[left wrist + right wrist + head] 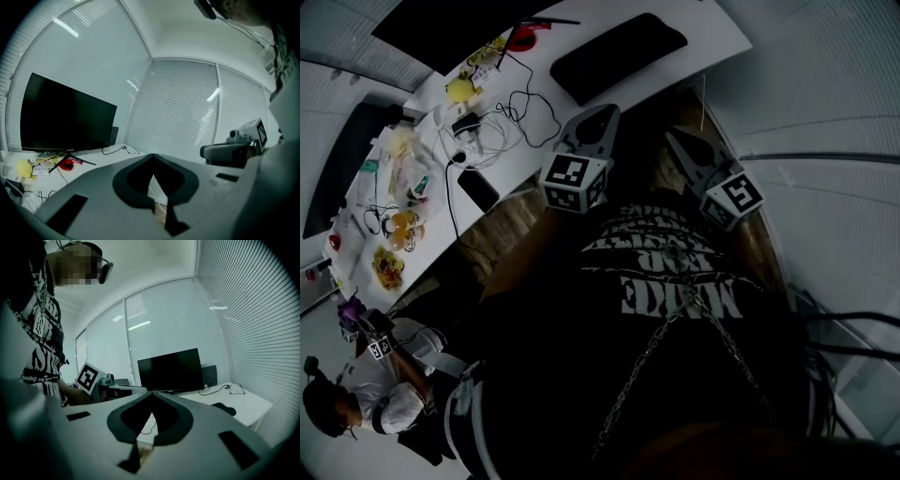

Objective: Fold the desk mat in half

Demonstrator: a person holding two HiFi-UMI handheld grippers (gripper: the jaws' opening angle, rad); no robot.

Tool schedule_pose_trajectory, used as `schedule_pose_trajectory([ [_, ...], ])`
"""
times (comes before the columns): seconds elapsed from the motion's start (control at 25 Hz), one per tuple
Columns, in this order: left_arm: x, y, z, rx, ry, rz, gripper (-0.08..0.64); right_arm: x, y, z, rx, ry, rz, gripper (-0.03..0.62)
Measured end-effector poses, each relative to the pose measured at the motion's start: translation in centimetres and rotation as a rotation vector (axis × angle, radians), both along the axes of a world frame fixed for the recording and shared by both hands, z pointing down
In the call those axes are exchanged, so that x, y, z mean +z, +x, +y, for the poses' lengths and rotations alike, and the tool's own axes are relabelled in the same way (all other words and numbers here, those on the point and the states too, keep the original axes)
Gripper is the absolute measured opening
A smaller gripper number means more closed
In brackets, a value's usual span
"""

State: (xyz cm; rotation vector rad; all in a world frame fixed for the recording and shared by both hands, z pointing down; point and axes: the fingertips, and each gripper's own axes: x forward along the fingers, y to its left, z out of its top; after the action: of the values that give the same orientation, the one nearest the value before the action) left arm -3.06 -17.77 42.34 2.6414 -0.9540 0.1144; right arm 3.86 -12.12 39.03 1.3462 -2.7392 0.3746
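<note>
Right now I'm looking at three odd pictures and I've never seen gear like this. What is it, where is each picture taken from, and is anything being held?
There is no robot here: a person holds a hand-held gripper in each hand. The head view comes from a camera on their head, looking down past their printed shirt at the left gripper and the right gripper. The cubes with square markers are part of the grippers. The other two pictures come from a camera riding on each gripper, looking along its jaws. Both grippers are shut and hold nothing. Ahead stands a white desk with the black desk mat lying flat, a monitor, loose cables and small clutter.
</note>
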Motion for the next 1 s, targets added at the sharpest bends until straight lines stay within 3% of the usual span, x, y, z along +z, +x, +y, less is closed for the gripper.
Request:
schedule_pose_trajectory([
  [0.32,1.0,-0.1,-1.8,-0.03,-0.011,-0.009,0.006,0.9,-0.6,-2.5,-0.052,-0.047,-0.005,0.0],
  [0.48,1.9,-1.3,-4.0,-0.106,-0.036,-0.033,0.006,1.1,-1.2,-5.5,-0.118,-0.056,-0.058,0.0],
  [0.68,2.1,-2.0,-8.1,-0.221,-0.056,-0.064,0.006,2.3,-1.4,-9.9,-0.265,-0.076,-0.037,0.0],
  [1.0,3.0,2.0,-14.7,-0.328,-0.07,-0.102,0.006,3.2,1.9,-18.2,-0.42,-0.078,-0.061,0.0],
])
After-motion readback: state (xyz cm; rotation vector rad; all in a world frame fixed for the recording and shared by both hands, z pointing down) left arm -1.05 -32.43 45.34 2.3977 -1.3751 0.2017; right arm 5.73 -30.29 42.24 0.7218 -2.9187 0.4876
